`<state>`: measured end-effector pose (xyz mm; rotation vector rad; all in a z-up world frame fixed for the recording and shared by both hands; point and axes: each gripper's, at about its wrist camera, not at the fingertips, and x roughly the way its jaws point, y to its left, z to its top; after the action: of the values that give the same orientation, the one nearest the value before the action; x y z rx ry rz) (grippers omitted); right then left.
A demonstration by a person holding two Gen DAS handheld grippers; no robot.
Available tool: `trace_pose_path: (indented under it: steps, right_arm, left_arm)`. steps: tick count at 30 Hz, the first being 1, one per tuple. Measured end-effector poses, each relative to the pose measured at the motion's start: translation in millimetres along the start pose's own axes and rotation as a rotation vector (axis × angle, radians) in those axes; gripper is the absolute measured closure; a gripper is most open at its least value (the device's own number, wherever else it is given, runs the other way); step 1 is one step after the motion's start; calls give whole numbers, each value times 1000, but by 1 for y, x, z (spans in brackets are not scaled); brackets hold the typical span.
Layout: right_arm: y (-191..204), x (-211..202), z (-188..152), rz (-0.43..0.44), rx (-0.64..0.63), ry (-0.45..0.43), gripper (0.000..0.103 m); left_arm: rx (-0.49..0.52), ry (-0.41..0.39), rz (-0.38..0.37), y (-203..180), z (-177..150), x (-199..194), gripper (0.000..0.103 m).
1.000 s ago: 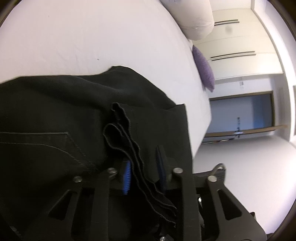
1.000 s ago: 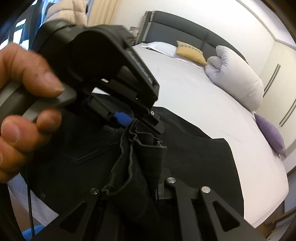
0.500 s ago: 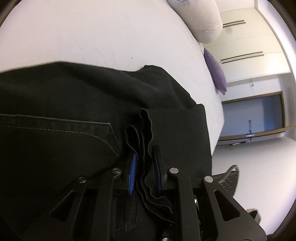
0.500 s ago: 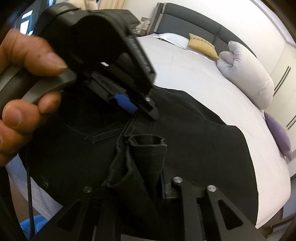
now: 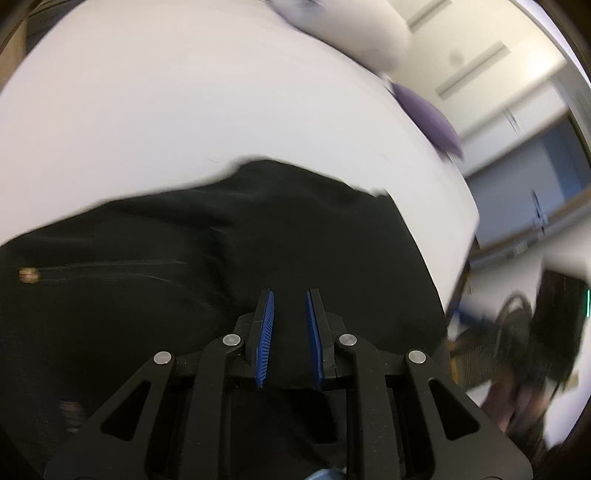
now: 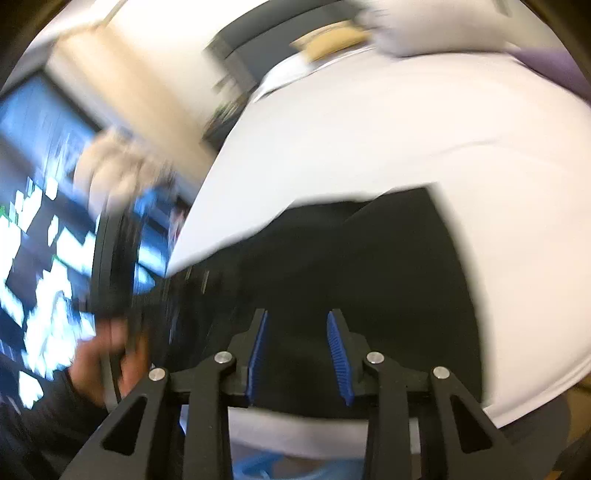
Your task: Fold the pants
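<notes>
Both tongs stand parted with nothing between their blue pads. The left tongs (image 5: 289,314) show a narrow gap, the right tongs (image 6: 298,332) a wider one; each hangs over one pair of black pants (image 5: 229,258) lying on the white bed (image 5: 184,110), near its foot-side edge.

Counted: one pair of pants, two tongs, one bed. In the left wrist view there is one purple cushion (image 5: 430,122) at the far edge of the mattress, one pale pillow (image 5: 354,33) beyond it, blurred, and a small round metal stud (image 5: 29,274) on the pants at far left. No writing or label can be read in either view; motion blur smears both.

The left view alone shows the cream wardrobe doors (image 5: 480,66) and a dark tangle of gear (image 5: 535,332) on the floor past the bed's corner. The right view alone shows the dark headboard (image 6: 258,37), a yellow cushion (image 6: 332,40) against it, a bright blue-and-white window or screen (image 6: 37,221) at left, too blurred to tell which, and a bare hand (image 6: 107,362) at lower left gripping a dark handle. There, the pants (image 6: 369,266) lie with a straight far edge and a squared far corner, and white sheet shows below them, between the tongs' arms.
</notes>
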<state>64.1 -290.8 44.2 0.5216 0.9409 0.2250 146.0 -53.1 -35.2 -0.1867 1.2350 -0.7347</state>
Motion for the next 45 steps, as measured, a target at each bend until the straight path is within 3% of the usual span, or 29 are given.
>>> trace_pose_path:
  steps: [4, 7, 10, 12, 16, 19, 24, 28, 33, 36, 39, 40, 42, 43, 44, 45]
  right_arm:
    - [-38, -2, 35, 48, 98, -26, 66]
    - [-54, 23, 53, 142, 162, 36, 66]
    - [-69, 69, 66, 219, 211, 133, 66]
    - [-80, 98, 67, 182, 269, 184, 66]
    - [-93, 121, 60, 195, 314, 246, 84]
    - [-98, 110, 49, 233, 341, 254, 83]
    - [-91, 79, 6, 275, 313, 287, 83]
    - [-100, 47, -29, 284, 346, 302, 83]
    - [-82, 21, -29, 226, 290, 299, 69]
    - [-75, 11, -10, 314, 282, 211, 65]
    - [-70, 30, 3, 396, 296, 170, 43]
    - [-71, 41, 3, 391, 307, 181, 27]
    - [-76, 80, -10, 217, 302, 262, 41]
    - [-73, 80, -10, 172, 277, 243, 45]
    - [-64, 76, -8, 163, 248, 231, 35]
    - [-58, 72, -6, 169, 244, 232, 33]
  left_arm:
    - [87, 99, 26, -19, -30, 26, 86]
    - [112, 76, 20, -19, -51, 22, 86]
    - [71, 74, -23, -7, -59, 16, 86]
    - [55, 72, -37, -2, -61, 11, 86]
    - [107, 61, 6, -11, -65, 9, 86]
    - [122, 58, 2, -8, -68, 8, 86]
    - [55, 54, -76, 8, -65, 6, 86]
    - [61, 45, -80, 17, -69, 9, 86]
    - [51, 32, -99, 16, -72, 13, 86]
    - [48, 24, -100, 16, -75, 10, 86]
    - [47, 16, -95, 15, -77, 7, 86]
    - [48, 12, -96, 15, -77, 6, 86]
    - [48, -3, -96, 15, -80, 0, 86]
    - [53, -13, -85, 15, -81, -4, 86]
    - [64, -28, -68, 13, -83, -11, 86]
    - [77, -52, -36, 12, -86, -21, 86]
